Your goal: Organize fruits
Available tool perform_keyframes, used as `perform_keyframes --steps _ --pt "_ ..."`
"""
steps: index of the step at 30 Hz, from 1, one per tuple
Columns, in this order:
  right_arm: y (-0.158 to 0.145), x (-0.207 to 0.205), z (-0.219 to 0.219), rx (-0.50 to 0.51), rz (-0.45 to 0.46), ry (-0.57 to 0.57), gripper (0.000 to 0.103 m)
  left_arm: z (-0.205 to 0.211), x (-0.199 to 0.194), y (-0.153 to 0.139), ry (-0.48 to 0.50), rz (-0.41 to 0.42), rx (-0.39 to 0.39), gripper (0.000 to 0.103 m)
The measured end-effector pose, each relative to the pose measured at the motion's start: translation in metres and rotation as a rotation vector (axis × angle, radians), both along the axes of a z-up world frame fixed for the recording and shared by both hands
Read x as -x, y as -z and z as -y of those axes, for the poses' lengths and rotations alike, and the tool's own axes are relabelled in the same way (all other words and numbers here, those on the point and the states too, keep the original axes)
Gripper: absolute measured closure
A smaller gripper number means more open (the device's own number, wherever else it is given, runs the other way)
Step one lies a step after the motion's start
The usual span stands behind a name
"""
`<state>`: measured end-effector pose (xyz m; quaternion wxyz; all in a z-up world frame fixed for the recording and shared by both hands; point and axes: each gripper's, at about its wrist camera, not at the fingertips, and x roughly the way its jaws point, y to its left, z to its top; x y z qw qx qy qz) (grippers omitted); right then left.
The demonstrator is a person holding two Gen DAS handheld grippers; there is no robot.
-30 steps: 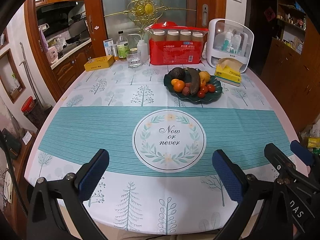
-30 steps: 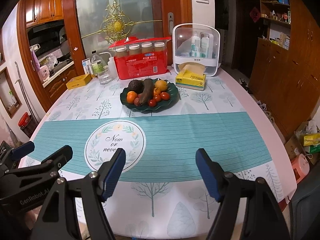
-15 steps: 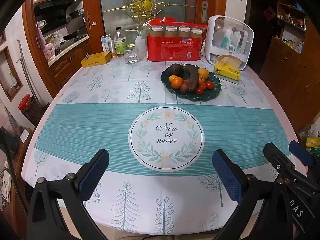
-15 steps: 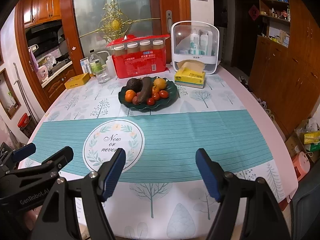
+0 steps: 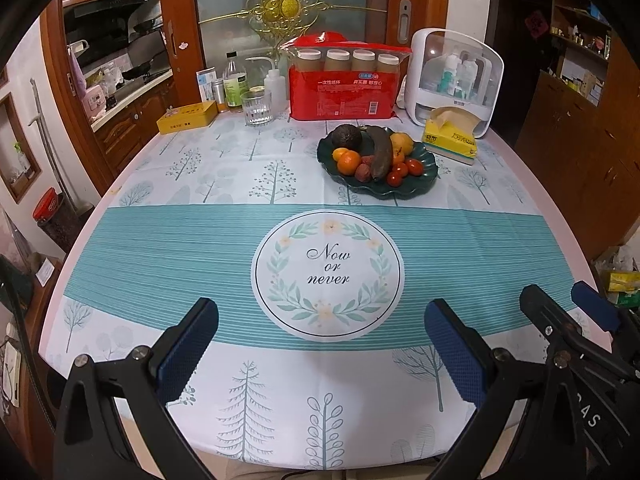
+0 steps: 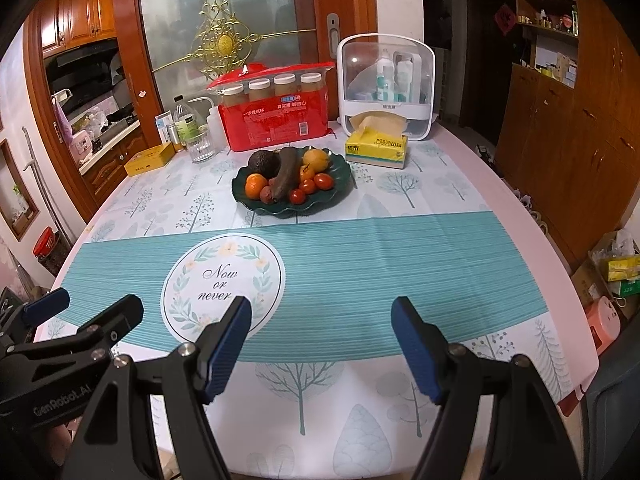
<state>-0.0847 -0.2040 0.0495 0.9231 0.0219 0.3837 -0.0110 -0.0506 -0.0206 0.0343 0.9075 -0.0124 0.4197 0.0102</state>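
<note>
Left wrist view: left claw (image 5: 320, 344) spread wide, empty, hovering over the near edge of the counter (image 5: 500, 240); right claw (image 6: 320, 340) likewise spread and empty. Plate (image 5: 424, 178) dark green, scalloped, set well beyond the printed medallion (image 5: 326, 274), just before the red pack (image 5: 344, 92) and left of the tissue box (image 5: 450, 140).

On the plate: avocado (image 5: 347, 136) at the back, dark banana (image 5: 380, 152) lying across the middle, orange (image 5: 349, 162) at the left, cherry tomatoes (image 5: 404, 170) at the front right, yellow fruit (image 5: 402, 142) behind them.

Handling, as judged: tomatoes small, smooth, thin-skinned, likely to roll or burst under pressure, best pinched lightly across the widest part. Banana probably overripe and soft, best taken mid-length. Avocado and orange firmer, rounder, best gripped across the middle.

Legible writing: "Now or never" on the medallion; "GenRobot.AI" on the left claw's body as seen from the right wrist. Chinese print on the red pack, too small to read.
</note>
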Motion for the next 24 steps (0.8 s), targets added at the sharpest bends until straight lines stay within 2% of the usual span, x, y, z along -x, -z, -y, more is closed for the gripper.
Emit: perform_keyframes --steps 24 --pt "0.0052 -0.0017 0.0016 0.001 -0.011 0.005 0.030 -0.0013 -0.0021 0.0033 0.006 -0.023 0.007 0.001"
